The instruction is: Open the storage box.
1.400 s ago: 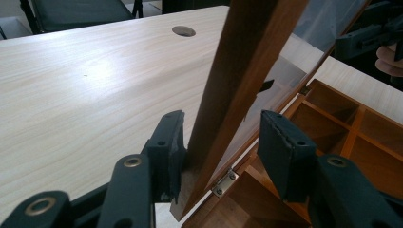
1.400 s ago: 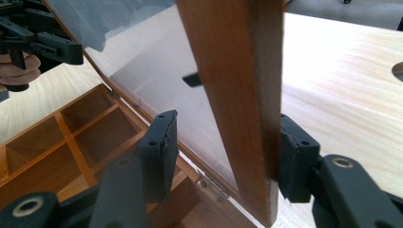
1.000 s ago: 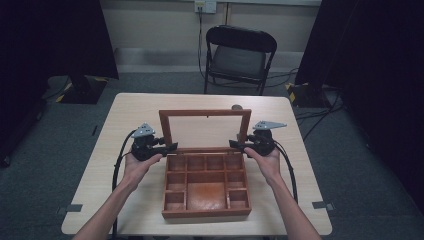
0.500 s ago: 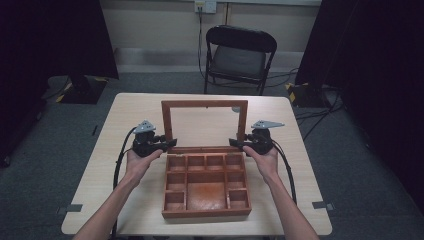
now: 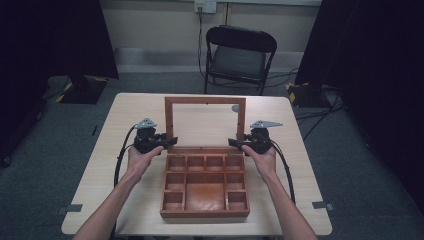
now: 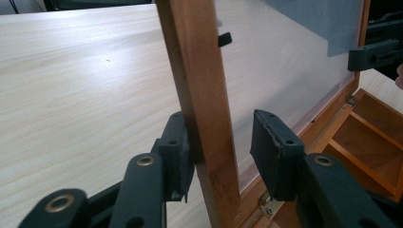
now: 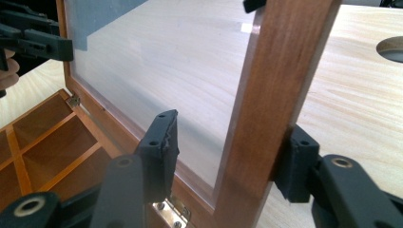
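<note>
high view puts the wooden compartment box (image 5: pixel 205 187) in front of you on the pale wood table (image 5: pixel 125 115), its base toward 6 o'clock and its glass-paned lid (image 5: pixel 205 122) raised at the hinged back edge toward 12 o'clock, standing roughly upright. your left gripper (image 5: pixel 167 142) sits at the lid's 9 o'clock side rail, low down near the hinge line, and your right gripper (image 5: pixel 235 143) mirrors it at the 3 o'clock rail; your left hand (image 5: pixel 140 159) and right hand (image 5: pixel 261 159) wrap each tool just behind. in the left gripper view the jaws stand apart around the lid's side rail (image 6: pixel 202 109): the jaw on the table side presses against the wood, while the jaw on the glass side hangs clear of it with a visible gap, so nothing is clamped. in the right gripper view your jaws also straddle the other side rail (image 7: pixel 271 109), the outer jaw touching the wood, the inner one standing off in front of the pane (image 7: pixel 157 61), open and not gripping. brass hinges (image 7: pixel 173 211) show at the base of the lid in that view. the box's dividers mark small cells around a larger middle cell. beyond the table at 12 o'clock stands a black folding chair (image 5: pixel 240 55) on grey carpet, well apart from it.
</note>
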`<action>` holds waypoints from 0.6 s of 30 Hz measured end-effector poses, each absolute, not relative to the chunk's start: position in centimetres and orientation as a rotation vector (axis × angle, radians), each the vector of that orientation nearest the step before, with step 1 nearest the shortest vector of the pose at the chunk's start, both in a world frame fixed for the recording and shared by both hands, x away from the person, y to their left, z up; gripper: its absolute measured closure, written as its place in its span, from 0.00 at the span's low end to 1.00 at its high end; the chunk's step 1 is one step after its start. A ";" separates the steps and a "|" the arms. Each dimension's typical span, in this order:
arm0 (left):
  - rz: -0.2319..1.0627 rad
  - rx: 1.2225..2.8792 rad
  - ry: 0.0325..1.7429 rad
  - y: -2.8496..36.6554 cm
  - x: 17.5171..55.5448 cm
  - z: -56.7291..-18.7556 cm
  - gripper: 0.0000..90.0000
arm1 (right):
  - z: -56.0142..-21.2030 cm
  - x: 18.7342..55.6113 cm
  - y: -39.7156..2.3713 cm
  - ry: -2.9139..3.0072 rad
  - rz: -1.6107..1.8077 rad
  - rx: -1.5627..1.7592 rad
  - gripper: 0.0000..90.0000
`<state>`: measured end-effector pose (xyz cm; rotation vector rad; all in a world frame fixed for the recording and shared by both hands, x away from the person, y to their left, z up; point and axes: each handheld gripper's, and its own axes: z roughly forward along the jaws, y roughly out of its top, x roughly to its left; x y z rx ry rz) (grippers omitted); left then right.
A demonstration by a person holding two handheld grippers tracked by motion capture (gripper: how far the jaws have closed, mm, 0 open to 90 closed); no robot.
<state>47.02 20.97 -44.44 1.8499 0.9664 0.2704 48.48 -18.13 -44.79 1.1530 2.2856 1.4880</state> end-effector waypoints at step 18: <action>0.223 1.858 1.029 20.7 47.9 -45.7 0.52 | -45.8 49.2 -17.9 2.285 1.458 1.216 0.39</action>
